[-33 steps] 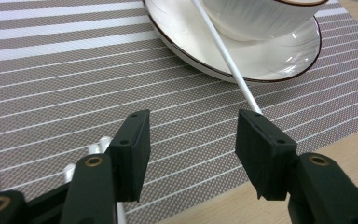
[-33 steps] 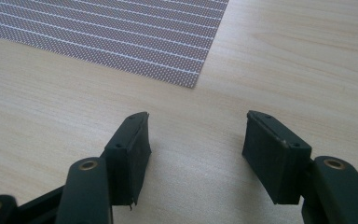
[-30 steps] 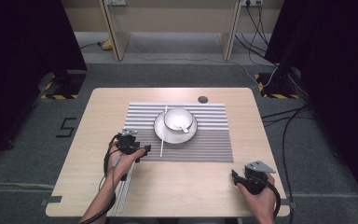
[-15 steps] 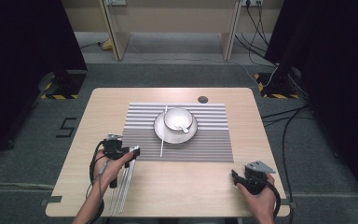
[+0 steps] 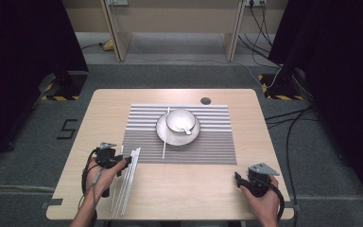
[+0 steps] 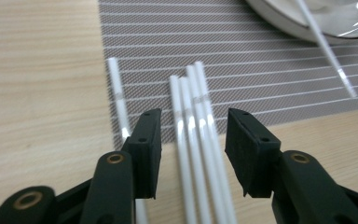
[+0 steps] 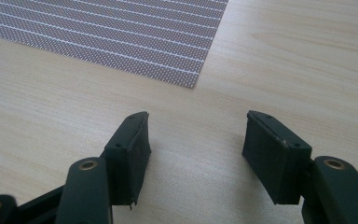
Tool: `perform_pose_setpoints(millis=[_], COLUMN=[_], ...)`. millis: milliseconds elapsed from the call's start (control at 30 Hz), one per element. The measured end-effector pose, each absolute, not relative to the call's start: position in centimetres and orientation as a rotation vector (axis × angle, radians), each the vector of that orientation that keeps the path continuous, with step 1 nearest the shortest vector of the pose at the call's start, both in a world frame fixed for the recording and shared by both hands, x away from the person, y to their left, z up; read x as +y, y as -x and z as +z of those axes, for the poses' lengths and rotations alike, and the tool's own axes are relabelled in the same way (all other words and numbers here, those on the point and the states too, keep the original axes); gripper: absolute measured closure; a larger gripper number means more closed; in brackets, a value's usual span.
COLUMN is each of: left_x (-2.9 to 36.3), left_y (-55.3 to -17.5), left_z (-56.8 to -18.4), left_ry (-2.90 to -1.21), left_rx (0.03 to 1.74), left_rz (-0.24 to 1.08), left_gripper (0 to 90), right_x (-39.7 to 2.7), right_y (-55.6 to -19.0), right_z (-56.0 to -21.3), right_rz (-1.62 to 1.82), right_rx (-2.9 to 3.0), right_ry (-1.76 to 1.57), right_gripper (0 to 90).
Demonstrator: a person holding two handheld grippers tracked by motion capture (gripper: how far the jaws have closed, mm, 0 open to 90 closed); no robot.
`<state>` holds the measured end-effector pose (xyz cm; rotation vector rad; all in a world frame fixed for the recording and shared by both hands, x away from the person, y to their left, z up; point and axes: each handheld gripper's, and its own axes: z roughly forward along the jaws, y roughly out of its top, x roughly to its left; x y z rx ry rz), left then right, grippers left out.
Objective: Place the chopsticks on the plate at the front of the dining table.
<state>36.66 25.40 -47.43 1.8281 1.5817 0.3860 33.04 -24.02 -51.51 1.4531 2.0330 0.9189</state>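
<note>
Several white sticks (image 5: 126,182) lie in a loose bundle on the table's near left, their far ends on the striped placemat (image 5: 217,146). My left gripper (image 5: 126,161) is open just above them. In the left gripper view the gripper (image 6: 192,115) straddles the bundle of white sticks (image 6: 200,126), and one separate stick (image 6: 117,91) runs under the left jaw. My right gripper (image 5: 238,178) rests open near the front right edge. Its jaws (image 7: 196,116) stand over bare wood with nothing between them.
A white cup (image 5: 179,118) holding a spoon (image 5: 187,129) sits on a saucer (image 5: 169,136) at the placemat's middle. Another white stick (image 5: 164,142) lies across the saucer's left rim. A dark round cap (image 5: 205,100) marks the table's far side.
My left gripper has drawn back from the placemat's edge, leftward and toward the near edge, and now sits over the sticks. The right gripper has not moved.
</note>
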Motion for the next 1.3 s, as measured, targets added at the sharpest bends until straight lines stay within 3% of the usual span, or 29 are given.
perform_pose_setpoints(millis=[533,667,1300], left_x=[26.1,26.1,26.0], left_y=[-37.1,-37.5,-38.3], left_z=[-48.1,-48.2,-47.8], left_ry=[-2.057,-2.084,-2.193], left_rx=[1.722,1.733,1.821], left_rz=[0.283,0.274,0.18], left_gripper=[62.5,67.5,73.3], right_x=[-24.0,-24.0,-24.0], right_y=[-33.0,-33.0,-33.1], right_z=[-51.5,-51.5,-51.5], right_rz=[0.917,0.917,0.916], right_rx=[2.034,2.034,2.036], right_ry=[-1.454,-1.454,-1.451], right_gripper=[40.9,40.9,40.9])
